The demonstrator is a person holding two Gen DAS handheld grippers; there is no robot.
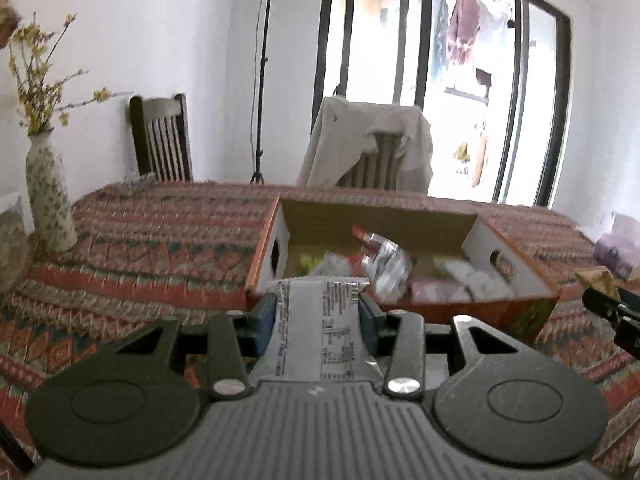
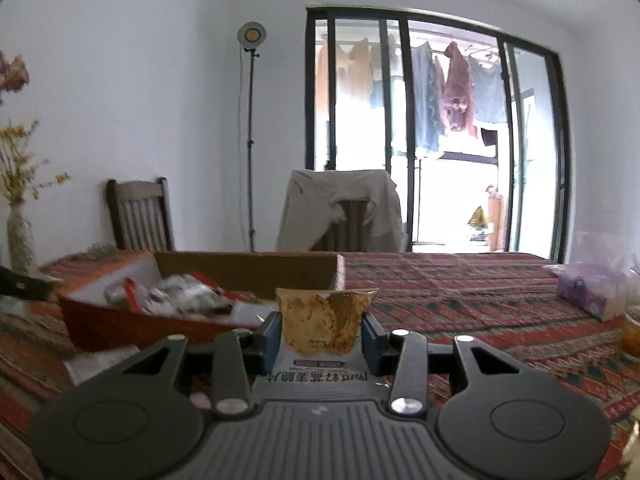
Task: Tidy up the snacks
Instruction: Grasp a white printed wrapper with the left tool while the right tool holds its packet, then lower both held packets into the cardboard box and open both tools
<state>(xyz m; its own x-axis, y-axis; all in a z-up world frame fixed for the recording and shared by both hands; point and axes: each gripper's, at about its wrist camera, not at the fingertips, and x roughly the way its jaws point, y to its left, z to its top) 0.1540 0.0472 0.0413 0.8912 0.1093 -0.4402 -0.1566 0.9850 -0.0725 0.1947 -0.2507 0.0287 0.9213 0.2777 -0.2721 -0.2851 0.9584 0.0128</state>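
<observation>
Left gripper (image 1: 320, 316) pinches a grey snack packet (image 1: 320, 332); right gripper (image 2: 322, 340) clamps an oat-crisp pouch (image 2: 324, 320); blurred wrappers fill the cardboard box (image 1: 400, 216).

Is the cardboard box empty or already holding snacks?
Holding snacks: several wrapped packets lie inside the open-topped cardboard box, visible in both wrist views.

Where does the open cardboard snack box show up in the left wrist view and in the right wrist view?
Left wrist view: the open cardboard snack box sits centre, just beyond the fingers.
Right wrist view: the same box lies left of centre.
Shared landmark: the chair draped with a beige cloth behind the table.
</observation>
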